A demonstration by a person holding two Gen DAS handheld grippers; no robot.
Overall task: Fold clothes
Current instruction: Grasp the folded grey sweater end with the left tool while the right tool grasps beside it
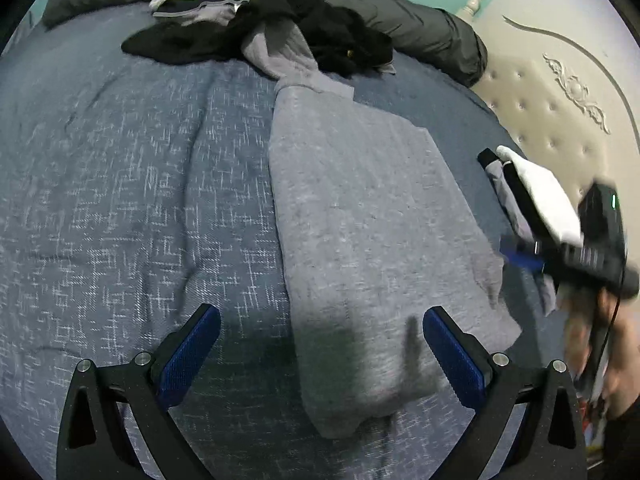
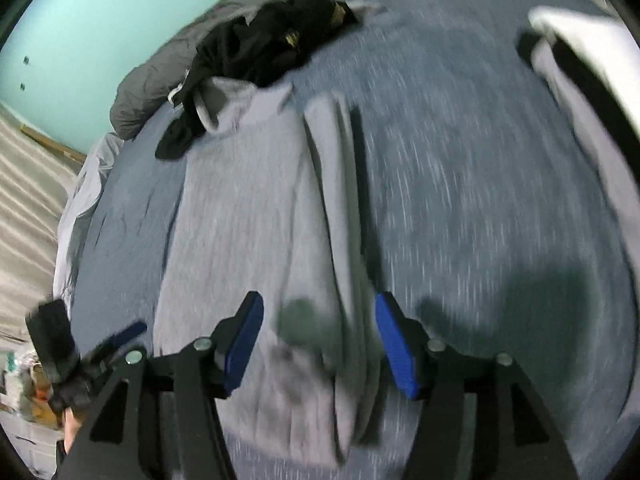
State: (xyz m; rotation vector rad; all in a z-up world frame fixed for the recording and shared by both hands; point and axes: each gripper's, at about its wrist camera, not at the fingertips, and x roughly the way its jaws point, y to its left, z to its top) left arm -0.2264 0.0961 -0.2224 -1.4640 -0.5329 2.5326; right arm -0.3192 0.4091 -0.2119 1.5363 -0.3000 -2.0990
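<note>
Each camera rides just behind its own tongs and looks steeply down, close over the blue woven-pattern bed cover (image 1: 140, 200). The left view faces along the bed toward a heap of black clothes (image 1: 304, 28) beyond its tongs. The right view shares that heap and the flat grey knit garment (image 2: 248, 220) beneath both.

No text, label, brand, number or sign can be read in either view; the small gold marks on the black garment (image 2: 276, 40) are too blurred.
</note>
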